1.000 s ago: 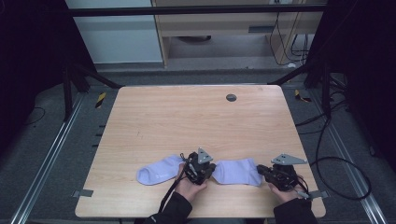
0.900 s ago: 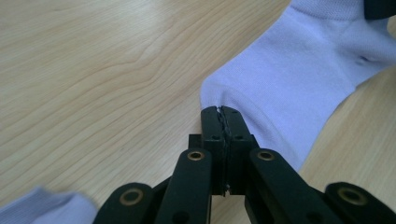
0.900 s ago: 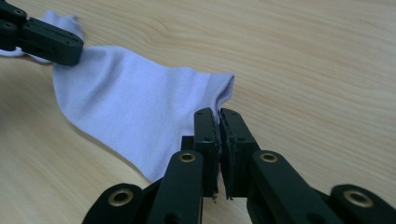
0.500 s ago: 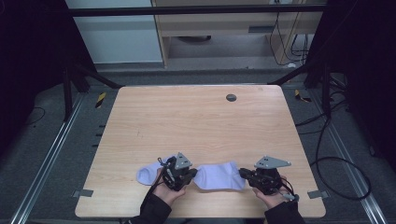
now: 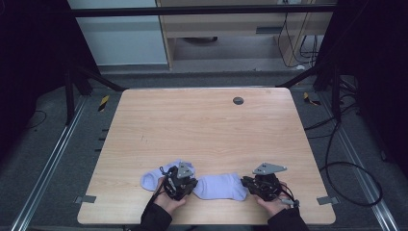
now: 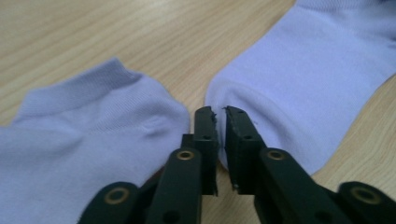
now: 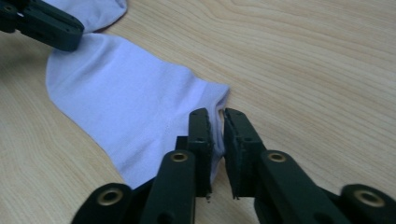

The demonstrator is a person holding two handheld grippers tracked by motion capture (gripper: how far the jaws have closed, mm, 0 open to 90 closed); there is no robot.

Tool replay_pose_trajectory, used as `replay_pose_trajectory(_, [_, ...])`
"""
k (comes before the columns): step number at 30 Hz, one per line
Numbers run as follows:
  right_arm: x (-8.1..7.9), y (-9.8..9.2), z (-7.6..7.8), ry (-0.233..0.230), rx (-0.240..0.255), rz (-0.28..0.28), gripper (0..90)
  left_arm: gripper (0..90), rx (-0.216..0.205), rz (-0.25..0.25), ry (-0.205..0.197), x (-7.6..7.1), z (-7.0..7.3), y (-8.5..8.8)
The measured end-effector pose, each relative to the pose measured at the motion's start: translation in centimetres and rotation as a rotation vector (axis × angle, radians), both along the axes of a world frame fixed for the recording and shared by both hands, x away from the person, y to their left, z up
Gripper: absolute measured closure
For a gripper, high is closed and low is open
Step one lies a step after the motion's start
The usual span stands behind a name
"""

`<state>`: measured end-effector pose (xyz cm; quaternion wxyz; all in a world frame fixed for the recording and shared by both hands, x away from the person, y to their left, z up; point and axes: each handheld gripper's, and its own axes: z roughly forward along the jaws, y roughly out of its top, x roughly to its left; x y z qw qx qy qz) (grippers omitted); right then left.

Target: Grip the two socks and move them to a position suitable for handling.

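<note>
Socks: the right-hand sock (image 5: 220, 186) lies flat on the table (image 5: 202, 130) between both grippers, the second sock (image 6: 79, 135) beside the left gripper (image 6: 220, 114). Left and right gripper (image 7: 216, 116) jaws have just been opening, standing slightly apart, gripping nothing; sock released. Pairing remains, apparently.

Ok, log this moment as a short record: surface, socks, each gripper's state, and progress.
surface: wooden table
socks: two pale lilac socks, left sock and right sock, lying flat near the front edge
left gripper: jaws just opened a little, narrow gap, at one end of the right sock
right gripper: jaws just opened a little, at that sock's cuff end
progress: right sock laid flat, being released
</note>
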<state>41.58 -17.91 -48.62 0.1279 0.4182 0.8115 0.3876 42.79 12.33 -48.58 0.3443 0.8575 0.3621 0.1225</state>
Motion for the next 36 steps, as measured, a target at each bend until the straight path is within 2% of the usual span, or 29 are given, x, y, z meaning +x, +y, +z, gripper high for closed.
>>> replay_pose_trajectory(4, [-0.1,-0.2,0.3,-0.034,0.004,-0.004,73.3,70.7,-0.049,0.026,-0.039,0.0,1.2,1.0])
replay_pose_trajectory(9, [0.2,-0.4,1.2,-0.076,0.032,-0.029,66.0,62.9,-0.082,0.07,-0.085,0.1,2.6,2.9])
replay_pose_trajectory(18, [0.9,0.7,3.1,-0.137,0.098,-0.051,56.6,53.0,-0.084,0.163,-0.126,0.3,3.2,7.7])
replay_pose_trajectory(25, [2.1,3.9,4.1,-0.154,0.13,-0.024,51.3,48.7,-0.109,0.254,-0.14,0.2,3.1,11.5])
replay_pose_trajectory(29, [2.9,6.0,4.5,-0.16,0.125,-0.005,49.4,46.0,-0.115,0.291,-0.145,-0.1,2.8,13.5])
replay_pose_trajectory(32, [3.4,7.5,4.5,-0.158,0.119,0.008,48.4,44.3,-0.103,0.313,-0.142,-0.6,2.5,15.0])
replay_pose_trajectory(36, [4.0,9.6,4.3,-0.155,0.101,0.027,47.5,43.3,-0.122,0.355,-0.13,-0.9,1.9,16.7])
